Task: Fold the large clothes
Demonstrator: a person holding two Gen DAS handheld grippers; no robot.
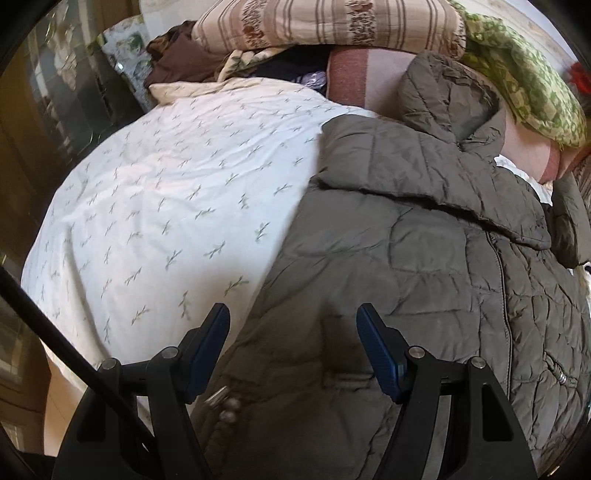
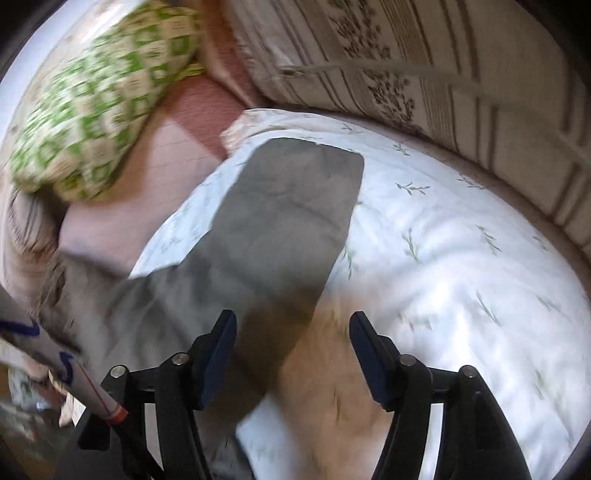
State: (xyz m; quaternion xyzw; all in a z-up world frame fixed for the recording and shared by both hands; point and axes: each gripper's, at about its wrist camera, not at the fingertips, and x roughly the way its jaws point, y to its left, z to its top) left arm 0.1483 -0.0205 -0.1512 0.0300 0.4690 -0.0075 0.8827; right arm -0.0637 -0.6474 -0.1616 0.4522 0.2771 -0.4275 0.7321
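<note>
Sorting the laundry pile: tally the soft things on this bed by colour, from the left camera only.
Grey-brown: 1, the quilted jacket
White with green sprigs: 1, the bedspread
Green and cream: 1, the pillow
Beige striped: 1, the folded blanket
Pink: 1, the blanket under that pile
Dark brown: 1, the crumpled garment
Total: 6

A jacket [image 1: 424,258] lay spread on a bedsheet [image 1: 166,192], filling the right half of the left wrist view, its collar toward the far end. Behind it, pillows [image 1: 332,26] were stacked at the bed's head. In the right wrist view, one sleeve [image 2: 280,218] stretched out flat across the sheet, toward the pillows.
</note>
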